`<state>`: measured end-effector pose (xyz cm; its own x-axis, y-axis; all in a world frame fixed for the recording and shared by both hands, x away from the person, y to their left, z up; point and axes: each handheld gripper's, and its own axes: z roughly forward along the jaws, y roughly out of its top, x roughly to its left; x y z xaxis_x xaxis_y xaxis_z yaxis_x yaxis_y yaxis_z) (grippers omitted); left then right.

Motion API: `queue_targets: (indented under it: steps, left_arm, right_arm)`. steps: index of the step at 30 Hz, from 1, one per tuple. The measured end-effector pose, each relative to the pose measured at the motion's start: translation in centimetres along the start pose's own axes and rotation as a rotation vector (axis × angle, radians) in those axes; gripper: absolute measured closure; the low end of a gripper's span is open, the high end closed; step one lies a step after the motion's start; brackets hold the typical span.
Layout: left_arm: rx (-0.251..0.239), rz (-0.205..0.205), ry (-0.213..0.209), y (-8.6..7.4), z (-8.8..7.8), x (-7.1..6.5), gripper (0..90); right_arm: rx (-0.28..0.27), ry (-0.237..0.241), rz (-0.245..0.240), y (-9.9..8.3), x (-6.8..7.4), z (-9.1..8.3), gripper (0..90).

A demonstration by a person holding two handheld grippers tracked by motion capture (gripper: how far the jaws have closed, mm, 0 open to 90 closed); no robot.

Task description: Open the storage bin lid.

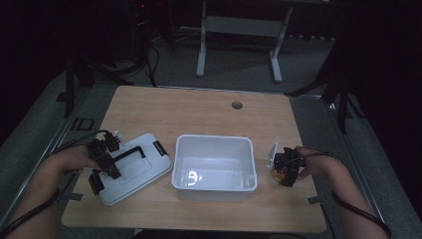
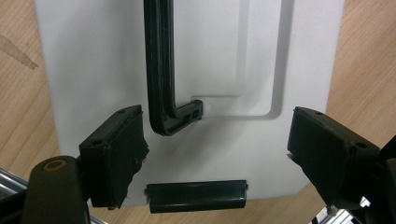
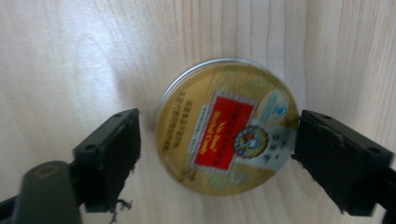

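A: Status, left to right. Our left tool (image 1: 102, 162) hangs over the white lid (image 1: 137, 169), which lies flat on the worktop (image 1: 209, 112) at about 9 o'clock from the bin. In the left gripper view the jaws stand apart, nothing pressed between them; the lid's black handle (image 2: 161, 70) and one black latch (image 2: 196, 196) lie below.

B: So the lid is off already. And the bin?

A: The white bin (image 1: 215, 167) sits mid-worktop, open and empty as far as we can see. Nothing has gone in yet.

B: Right side?

A: Our right tool (image 1: 284, 167) is at 3 o'clock from the bin, over the round gold tin (image 3: 229, 126) with a red label. The jaws straddle it; the right pad is at its rim, the left one apart from it, so we judge it not yet gripped.

B: Left to do, then?

A: By our reading: close on the tin, lift it over the bin's near wall, set it inside, then refit the lid. That wall is the one obstacle; the worktop's round hole (image 1: 237, 105) at 12 o'clock is well apart.
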<state>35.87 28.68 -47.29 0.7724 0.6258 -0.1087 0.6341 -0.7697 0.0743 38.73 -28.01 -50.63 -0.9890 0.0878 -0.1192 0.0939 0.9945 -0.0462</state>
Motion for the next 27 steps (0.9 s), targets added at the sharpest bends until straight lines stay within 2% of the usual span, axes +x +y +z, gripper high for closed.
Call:
queue_targets:
  steps: [3,5,10,12,15,19,22,23,26,27]
  left_arm:
    - [0.012,0.001,-0.006,0.0,0.1,-0.1,18.4]
    - [0.011,0.002,-0.006,0.1,0.1,-0.1,18.4]
    - [0.008,0.002,-0.005,0.2,0.1,-0.1,18.4]
    - [0.011,0.0,-0.008,0.3,0.1,-0.1,18.4]
    - [0.016,0.001,-0.005,0.3,0.0,-0.1,18.4]
    - [0.01,0.003,0.0,0.3,-0.3,-0.1,18.4]
    - [0.011,0.001,0.0,0.3,-0.4,-0.1,18.3]
    - [0.011,0.001,0.0,0.3,-0.4,-0.1,18.4]
    - [0.012,0.006,0.003,0.2,-0.5,-0.2,18.4]
    - [0.011,0.005,0.002,0.2,-0.5,-0.2,18.4]
  right_arm:
    - [0.018,-0.009,0.015,0.1,-0.3,0.4,16.7]
    - [0.031,-0.005,0.005,0.0,-0.4,0.8,16.8]
    - [0.025,0.014,0.014,0.0,-0.7,1.4,18.4]
    - [0.029,0.03,0.004,0.0,-0.7,1.4,20.2]
    - [0.058,0.005,-0.03,0.0,-0.5,1.2,20.4]
    - [0.064,0.011,-0.054,0.1,-0.1,0.2,20.4]
    - [0.061,0.022,-0.053,0.2,0.1,-0.6,20.4]
    - [0.049,0.022,-0.066,0.3,0.3,-1.3,20.4]
    - [0.032,0.031,-0.061,0.6,0.7,-2.6,20.4]
    - [0.021,0.036,-0.076,0.7,0.9,-3.2,20.4]
